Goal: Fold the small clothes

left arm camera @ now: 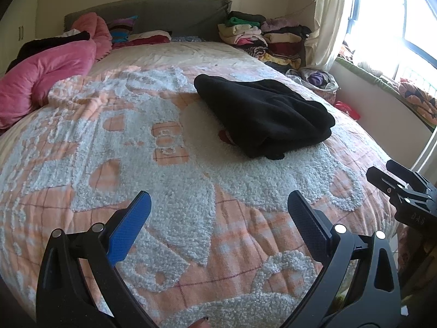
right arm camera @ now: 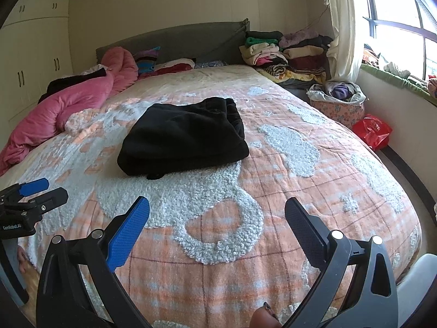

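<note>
One black garment (right arm camera: 183, 136) (folded) lies on the peach bedspread (right arm camera: 273, 191) near a window (right arm camera: 396, 13)

"GenRobot.AI" in white on the left gripper (right arm camera: 37, 191) body, faint embossed letters on the right gripper (left arm camera: 382, 175) – unreadable

Pink quilt (left arm camera: 46, 71); red bag (right arm camera: 372, 130); perhaps hamper (right arm camera: 338, 104).

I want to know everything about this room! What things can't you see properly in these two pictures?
- Black garment: both views show a dark bundle; its kind and its folds cannot be made out.
- Small red thing: left wrist view only, mostly tucked under the garment.
- Outside the window: washed out by glare.
- Basket contents: too small, bunched up.
- Right gripper in the left view: cut off by the edge.
</note>
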A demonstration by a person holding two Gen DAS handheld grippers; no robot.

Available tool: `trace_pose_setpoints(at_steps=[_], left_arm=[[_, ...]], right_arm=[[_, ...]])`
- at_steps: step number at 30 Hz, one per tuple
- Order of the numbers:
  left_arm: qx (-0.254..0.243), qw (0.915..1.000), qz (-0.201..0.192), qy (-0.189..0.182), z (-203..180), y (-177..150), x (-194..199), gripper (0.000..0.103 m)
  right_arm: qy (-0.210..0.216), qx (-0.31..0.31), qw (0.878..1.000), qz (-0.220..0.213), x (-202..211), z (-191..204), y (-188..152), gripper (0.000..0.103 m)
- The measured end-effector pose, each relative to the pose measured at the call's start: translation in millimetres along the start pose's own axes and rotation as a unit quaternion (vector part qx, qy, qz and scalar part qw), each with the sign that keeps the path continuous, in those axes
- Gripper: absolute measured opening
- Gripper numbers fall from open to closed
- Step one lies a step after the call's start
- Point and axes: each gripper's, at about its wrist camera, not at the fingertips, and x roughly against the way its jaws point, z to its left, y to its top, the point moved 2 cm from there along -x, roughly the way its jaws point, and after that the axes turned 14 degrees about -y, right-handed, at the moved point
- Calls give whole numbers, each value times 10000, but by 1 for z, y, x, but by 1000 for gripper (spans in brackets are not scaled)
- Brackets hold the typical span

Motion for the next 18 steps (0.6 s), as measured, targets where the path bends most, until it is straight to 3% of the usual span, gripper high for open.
trace_pose_setpoints(at_steps=[18], left_arm=[[39,10000,-20,77,3,1,1,94]], right_arm=[[4,21,10000,51,1,2,-1,99]])
